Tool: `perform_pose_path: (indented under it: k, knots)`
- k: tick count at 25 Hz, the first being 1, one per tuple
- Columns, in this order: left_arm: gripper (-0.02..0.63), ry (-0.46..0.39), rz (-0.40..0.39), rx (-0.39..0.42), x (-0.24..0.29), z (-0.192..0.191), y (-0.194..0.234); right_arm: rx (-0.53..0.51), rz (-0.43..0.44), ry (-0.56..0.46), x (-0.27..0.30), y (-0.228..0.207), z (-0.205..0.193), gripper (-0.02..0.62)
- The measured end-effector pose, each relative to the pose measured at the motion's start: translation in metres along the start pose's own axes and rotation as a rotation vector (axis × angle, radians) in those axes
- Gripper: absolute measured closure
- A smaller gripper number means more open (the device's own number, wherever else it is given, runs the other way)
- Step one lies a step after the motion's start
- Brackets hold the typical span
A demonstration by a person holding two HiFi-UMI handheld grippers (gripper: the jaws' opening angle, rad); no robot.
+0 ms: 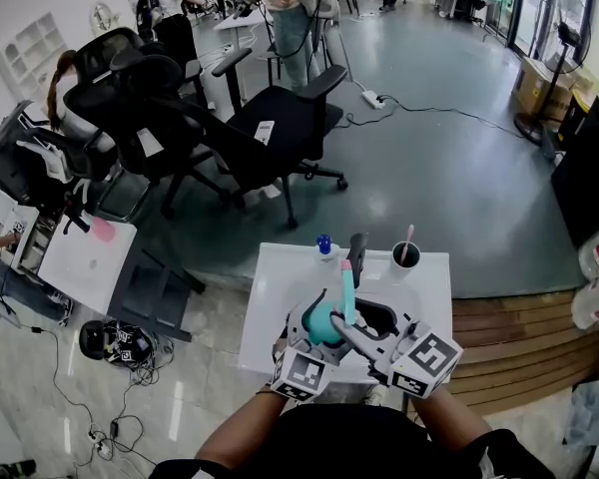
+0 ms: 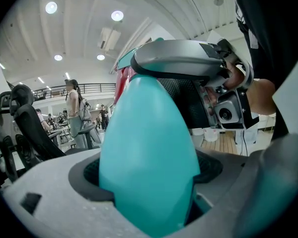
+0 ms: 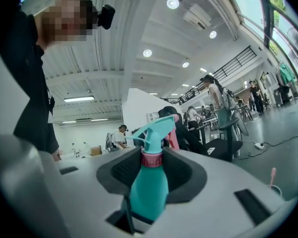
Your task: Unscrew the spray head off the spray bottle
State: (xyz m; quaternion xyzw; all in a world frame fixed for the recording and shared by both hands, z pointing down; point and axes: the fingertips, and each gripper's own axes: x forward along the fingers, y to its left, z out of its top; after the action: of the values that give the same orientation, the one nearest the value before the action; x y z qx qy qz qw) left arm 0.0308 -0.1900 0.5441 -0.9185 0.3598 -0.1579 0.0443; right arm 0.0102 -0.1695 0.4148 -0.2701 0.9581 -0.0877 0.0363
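I hold a teal spray bottle (image 1: 322,319) above the small white table (image 1: 276,279), its spray head (image 1: 347,289) pointing up and away from me. In the left gripper view the teal body (image 2: 149,152) fills the gap, and my left gripper (image 2: 149,187) is shut on it. The right gripper view shows the teal spray head (image 3: 158,128) and its pink collar (image 3: 151,159) standing between the dark pads. My right gripper (image 3: 151,168) is shut on that collar. In the head view the left gripper (image 1: 314,332) and the right gripper (image 1: 349,322) meet at the bottle.
On the table's far edge stand a cup with a pink straw (image 1: 404,257), a small blue object (image 1: 323,244) and a dark object (image 1: 356,249). Black office chairs (image 1: 280,128) stand beyond the table. A wooden platform (image 1: 519,337) lies to the right, another white table (image 1: 85,259) to the left.
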Motion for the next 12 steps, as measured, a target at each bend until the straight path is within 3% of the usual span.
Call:
perform_pose_path:
  k: [8,12]
  knots:
    - [0.161,-0.058,-0.034,0.001,-0.002,0.021,-0.003,-0.031,0.016,-0.016,-0.001,0.005,0.005,0.457]
    - [0.161,-0.124,-0.130,-0.004,-0.008,0.037,-0.013,-0.046,0.095,-0.034,-0.003,0.015,0.011,0.457]
